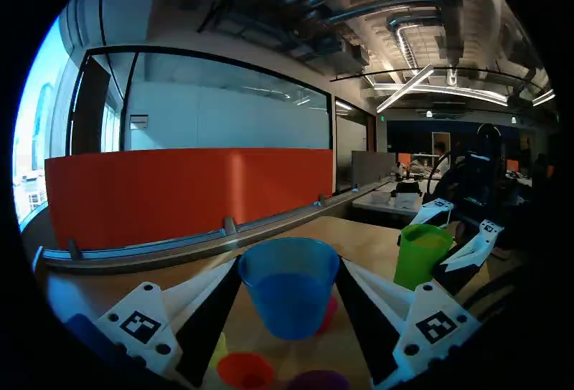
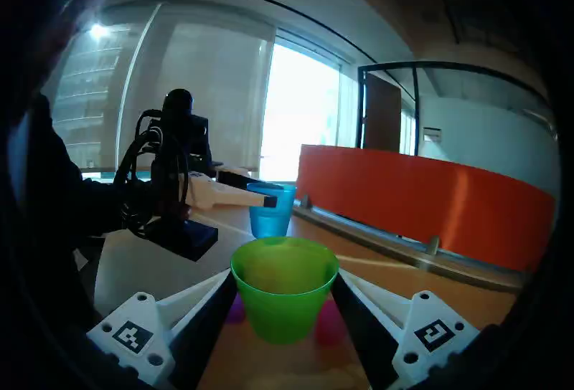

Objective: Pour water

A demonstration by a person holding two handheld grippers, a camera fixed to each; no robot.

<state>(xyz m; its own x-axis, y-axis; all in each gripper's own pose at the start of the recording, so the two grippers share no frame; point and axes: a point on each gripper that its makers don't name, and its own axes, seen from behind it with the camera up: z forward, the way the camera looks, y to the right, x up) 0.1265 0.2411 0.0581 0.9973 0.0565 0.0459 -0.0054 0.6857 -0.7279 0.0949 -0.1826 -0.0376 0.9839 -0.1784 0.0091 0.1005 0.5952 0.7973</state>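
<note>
An open-plan office with exposed ceiling pipes and a glass wall stretches ahead of the left gripper. A bright window lies ahead of the right gripper. A long orange divider runs along the far edge of a wooden table, beyond both grippers.

The left gripper is closed partway, both fingers pressing the sides of an upright blue cup held between them. Ahead and to its right, the right gripper faces it, clamping a green cup in the same way, also upright. The two cups are near each other but apart.

Below the left gripper's fingers, small cups sit on the table: an orange cup, a purple cup, and a pink one partly hidden behind the blue cup.
</note>
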